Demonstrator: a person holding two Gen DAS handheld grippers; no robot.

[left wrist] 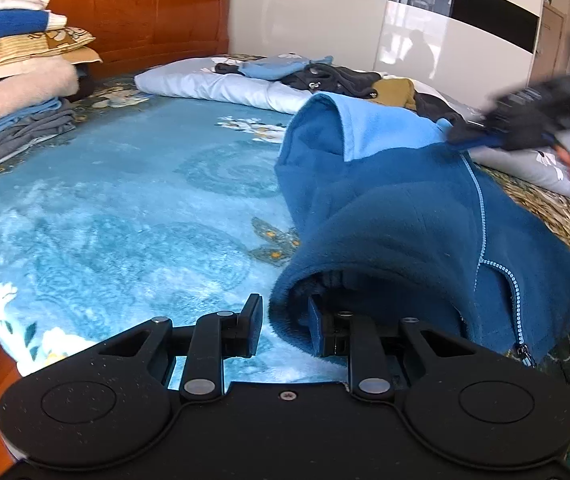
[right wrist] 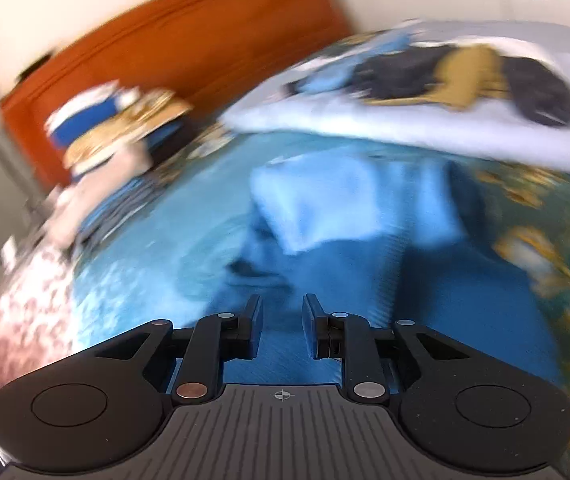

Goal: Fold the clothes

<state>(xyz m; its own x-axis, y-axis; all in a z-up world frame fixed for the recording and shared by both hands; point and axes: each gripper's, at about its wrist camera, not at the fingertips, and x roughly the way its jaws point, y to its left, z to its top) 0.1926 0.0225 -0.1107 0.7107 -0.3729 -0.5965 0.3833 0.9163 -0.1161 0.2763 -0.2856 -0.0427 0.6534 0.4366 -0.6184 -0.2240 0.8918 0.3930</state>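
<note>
Blue fleece jacket (left wrist: 405,208) draped over right side of bed, pale collar far, zipper right. My left gripper (left wrist: 285,328) slightly parted, fleece hem bunched over right finger, not pinched. My right gripper (right wrist: 282,328) narrowly parted, empty, above jacket. Folded stack (left wrist: 13,92) far left by headboard (left wrist: 133,12); unfolded clothes (left wrist: 325,76) on far pillow.

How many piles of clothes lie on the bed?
2: a folded stack by the headboard, and a loose heap on the white quilt. More may be hidden.
</note>
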